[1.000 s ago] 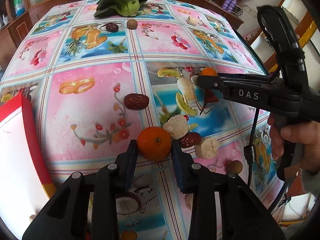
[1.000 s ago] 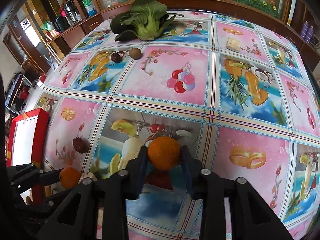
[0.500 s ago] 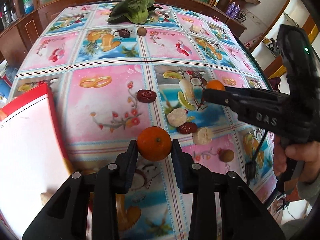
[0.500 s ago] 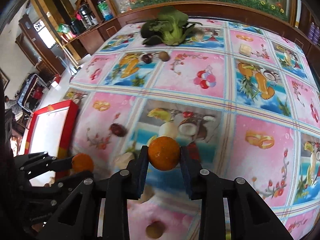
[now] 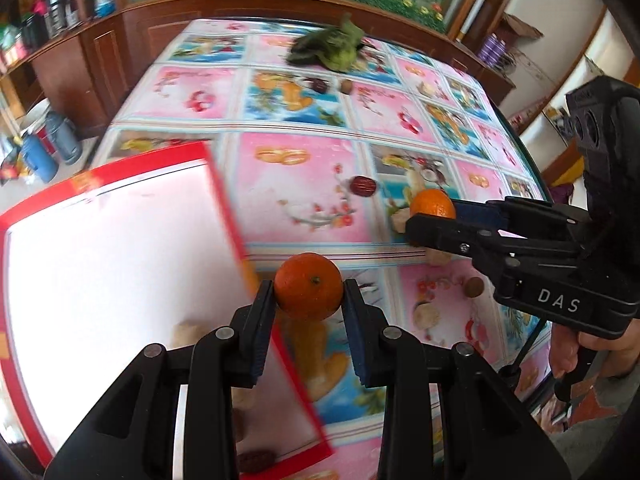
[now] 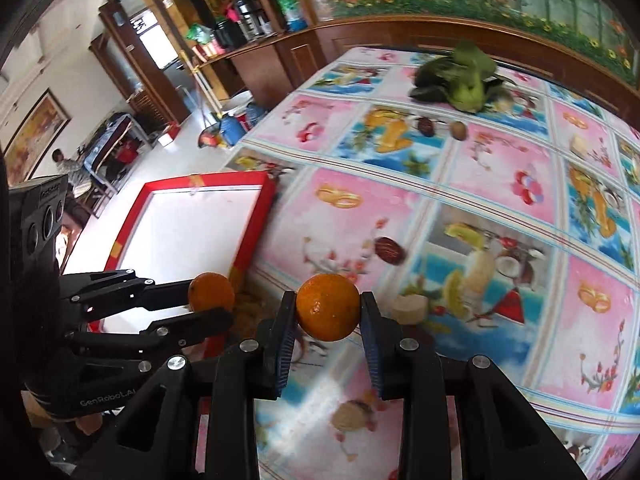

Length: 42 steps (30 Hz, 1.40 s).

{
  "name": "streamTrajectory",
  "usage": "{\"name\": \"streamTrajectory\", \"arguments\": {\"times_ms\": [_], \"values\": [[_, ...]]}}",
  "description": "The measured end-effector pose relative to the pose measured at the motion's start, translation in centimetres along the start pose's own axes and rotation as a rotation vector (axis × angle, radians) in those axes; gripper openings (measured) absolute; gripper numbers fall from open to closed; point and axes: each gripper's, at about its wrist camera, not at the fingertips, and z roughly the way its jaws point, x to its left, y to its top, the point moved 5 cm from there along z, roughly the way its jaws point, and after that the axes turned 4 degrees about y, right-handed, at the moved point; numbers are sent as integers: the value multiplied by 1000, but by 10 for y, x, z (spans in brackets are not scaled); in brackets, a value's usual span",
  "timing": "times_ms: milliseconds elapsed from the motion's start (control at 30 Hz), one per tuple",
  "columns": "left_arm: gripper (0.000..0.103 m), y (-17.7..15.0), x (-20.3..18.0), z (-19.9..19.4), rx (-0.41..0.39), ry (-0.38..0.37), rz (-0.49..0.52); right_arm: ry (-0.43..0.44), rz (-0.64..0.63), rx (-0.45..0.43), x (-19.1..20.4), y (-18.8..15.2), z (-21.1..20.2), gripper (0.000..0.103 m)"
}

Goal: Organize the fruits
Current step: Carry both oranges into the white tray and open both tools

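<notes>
Fruits are what we are sorting, and we have two of them in hand. Our left gripper (image 5: pixel 308 298) has its jaws pressed on either side of one mandarin (image 5: pixel 309 286), carried in the air at the near edge of the red-rimmed tray (image 5: pixel 224 200). Our right gripper (image 6: pixel 327 312) has its jaws clamped the same way on a second mandarin (image 6: pixel 328 307), over the flowered tablecloth (image 6: pixel 500 172) just beside the tray's right rim.

We judge this to be the carrying step, both fruits headed for the tray. Some small pieces already seem to lie on its white floor, though glare and blur keep us from naming them.

Next we need to bring each mandarin fully over the rim, lower it to the floor, and only then open the jaws, since a round fruit let go from height would likely roll. The two tools sit close together, so we should go in one at a time.

A dark red date (image 5: pixel 363 186) and pale chunks remain on the cloth, along with the leafy greens (image 6: pixel 460 76) at the far end.
</notes>
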Motion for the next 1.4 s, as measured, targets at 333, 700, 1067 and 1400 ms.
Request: {"name": "streamTrajectory", "arguments": {"times_ms": [333,700,1067,1400], "values": [[31,-32,76,-23,-15,64,-163,59,-91,21,50,14,22,31],[31,-61,87,-14,26,58,-193,93,-207,91,99,24,64,31],[31,-71,79,-6,53,39,-169,49,-266,159,111,23,107,31],[31,-70,78,-2,59,31,-159,6,-295,172,108,16,118,33]]}}
